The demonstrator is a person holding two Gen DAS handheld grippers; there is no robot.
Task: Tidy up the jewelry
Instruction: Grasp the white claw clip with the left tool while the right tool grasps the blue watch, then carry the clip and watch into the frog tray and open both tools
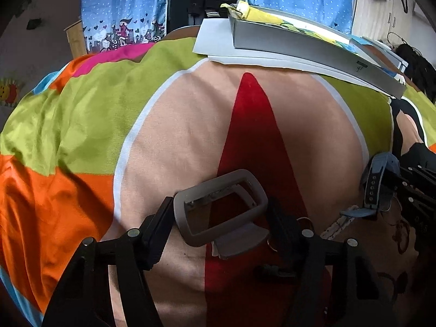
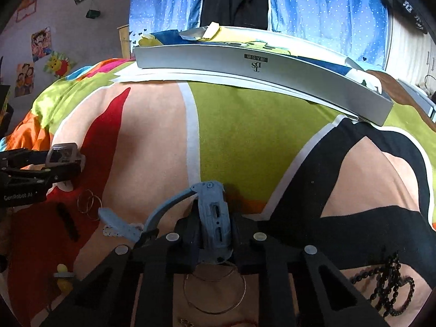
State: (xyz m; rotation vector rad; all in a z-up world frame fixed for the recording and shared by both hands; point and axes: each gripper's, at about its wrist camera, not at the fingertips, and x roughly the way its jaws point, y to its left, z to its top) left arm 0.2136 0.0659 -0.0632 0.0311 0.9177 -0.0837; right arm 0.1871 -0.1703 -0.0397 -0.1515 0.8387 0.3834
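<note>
Your left gripper jaws clamp the grey frame; your right gripper jaws pinch the blue watch, its strap trailing left toward the left jaws.

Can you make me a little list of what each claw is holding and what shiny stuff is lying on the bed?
Left claw: shut on a grey frame
Right claw: shut on a blue watch
Watch strap: hangs out to the left
Surface: colourful bedsheet
Loose jewelry: gold hoop, thin rings, black bead necklace
At the back: flat white box
</note>
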